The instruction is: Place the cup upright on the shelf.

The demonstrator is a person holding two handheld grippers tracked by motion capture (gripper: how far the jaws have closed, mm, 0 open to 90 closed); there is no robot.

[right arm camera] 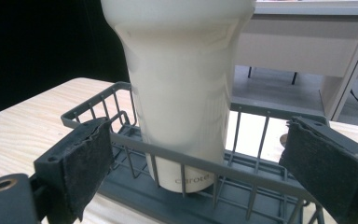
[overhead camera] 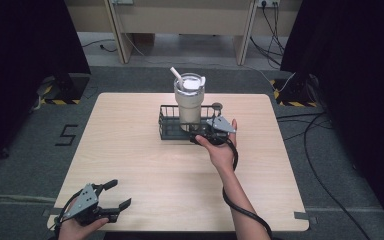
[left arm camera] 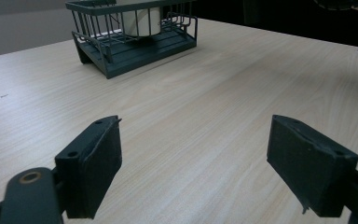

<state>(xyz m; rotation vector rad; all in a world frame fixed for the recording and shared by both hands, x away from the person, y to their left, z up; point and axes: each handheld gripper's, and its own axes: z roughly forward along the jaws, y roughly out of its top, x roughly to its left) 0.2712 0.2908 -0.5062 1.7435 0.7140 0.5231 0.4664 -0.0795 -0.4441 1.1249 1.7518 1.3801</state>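
Here, in the high view, a pale wooden table [overhead camera: 145,165] fills the middle of the frame; just above its centre sits a dark wire basket [overhead camera: 168,123], and a cream tumbler [overhead camera: 188,102] with a lid and a white straw [overhead camera: 176,75] stands upright inside it. My right gripper [overhead camera: 206,131] is at the basket's near right corner, right of centre in the frame, held in a hand with its cable looping down the forearm; in the right gripper view its two black jaws stand wide apart at the lower left and lower right, holding nothing, with the tumbler [right arm camera: 182,93] rising between them behind the basket's front rail [right arm camera: 186,161]. I judge the jaws are spread like this so they can straddle the cup's body above the rail; I cannot tell whether they touch the wire. My left gripper [overhead camera: 116,196] waits in the lower left of the high view, near the table's front edge and well apart from the basket; in the left gripper view its jaws are also parted and empty over bare wood, the basket [left arm camera: 135,42] far off at the upper left of centre; I take it to be parked there to stay out of the way.
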